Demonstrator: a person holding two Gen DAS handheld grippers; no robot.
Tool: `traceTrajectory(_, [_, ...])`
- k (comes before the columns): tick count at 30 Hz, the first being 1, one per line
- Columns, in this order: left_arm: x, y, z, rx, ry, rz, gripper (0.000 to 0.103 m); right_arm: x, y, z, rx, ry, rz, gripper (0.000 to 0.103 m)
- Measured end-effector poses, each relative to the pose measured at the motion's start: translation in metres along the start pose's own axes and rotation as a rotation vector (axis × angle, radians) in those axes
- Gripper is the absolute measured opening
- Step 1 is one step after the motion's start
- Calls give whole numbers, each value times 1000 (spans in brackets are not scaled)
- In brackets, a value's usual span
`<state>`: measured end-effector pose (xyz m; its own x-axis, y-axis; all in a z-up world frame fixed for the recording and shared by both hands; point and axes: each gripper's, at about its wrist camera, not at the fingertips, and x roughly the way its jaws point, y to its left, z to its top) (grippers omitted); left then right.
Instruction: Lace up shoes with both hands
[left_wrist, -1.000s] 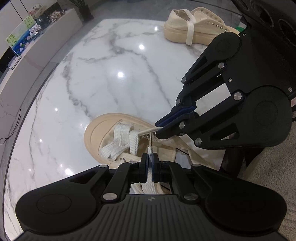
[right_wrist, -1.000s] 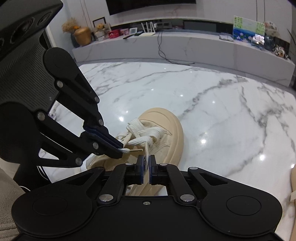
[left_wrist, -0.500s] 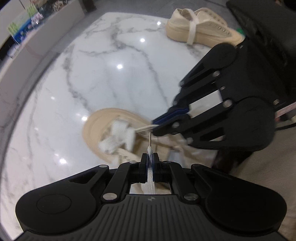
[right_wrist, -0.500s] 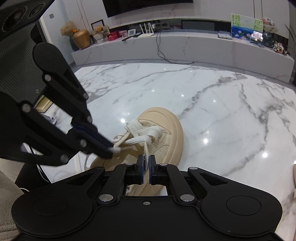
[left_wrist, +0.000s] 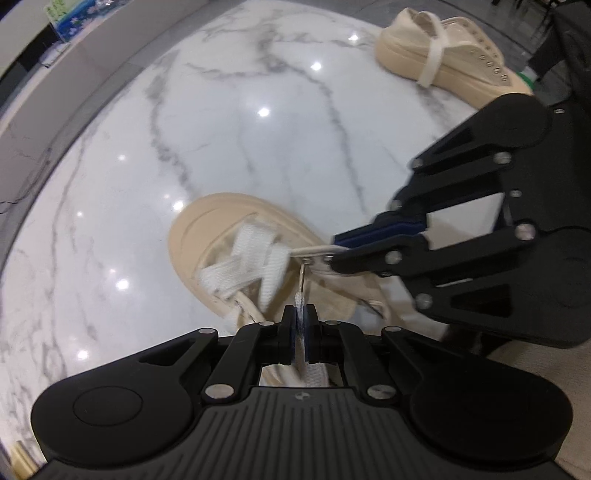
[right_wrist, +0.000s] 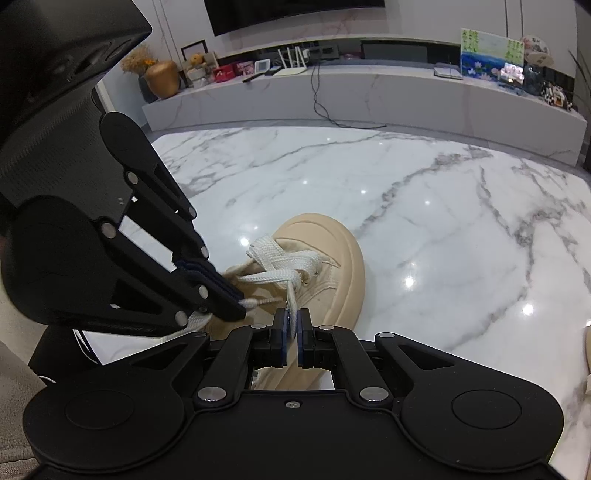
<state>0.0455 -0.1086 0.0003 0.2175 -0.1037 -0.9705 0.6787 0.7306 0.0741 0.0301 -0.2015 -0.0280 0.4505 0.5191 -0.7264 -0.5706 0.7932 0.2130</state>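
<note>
A beige platform shoe (left_wrist: 207, 236) lies on the marble table, toe away from me, with white flat laces (left_wrist: 255, 258) crossed over its front; it also shows in the right wrist view (right_wrist: 332, 266). My left gripper (left_wrist: 302, 314) is shut on a white lace end, whose clear tip (left_wrist: 303, 273) points up at the eyelet flap. My right gripper (left_wrist: 334, 254) comes in from the right and is shut on the shoe's eyelet flap. In the right wrist view my right gripper (right_wrist: 291, 321) pinches the flap, and the left gripper (right_wrist: 240, 306) holds the lace tip just left of it.
A second beige shoe (left_wrist: 443, 55) with a loose lace lies at the table's far right. A long white sideboard (right_wrist: 369, 92) with clutter stands beyond the table. The marble table (right_wrist: 443, 229) stretches right of the shoe.
The left wrist view has shifted and tilted. The shoe and both grippers keep the same grip; the lace tip stays just under the right gripper's flap.
</note>
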Motion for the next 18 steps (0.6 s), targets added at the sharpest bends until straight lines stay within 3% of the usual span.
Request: traceTrajectory(18, [2, -6, 0, 45, -6, -11, 3, -1, 2, 0, -16, 4, -5, 3])
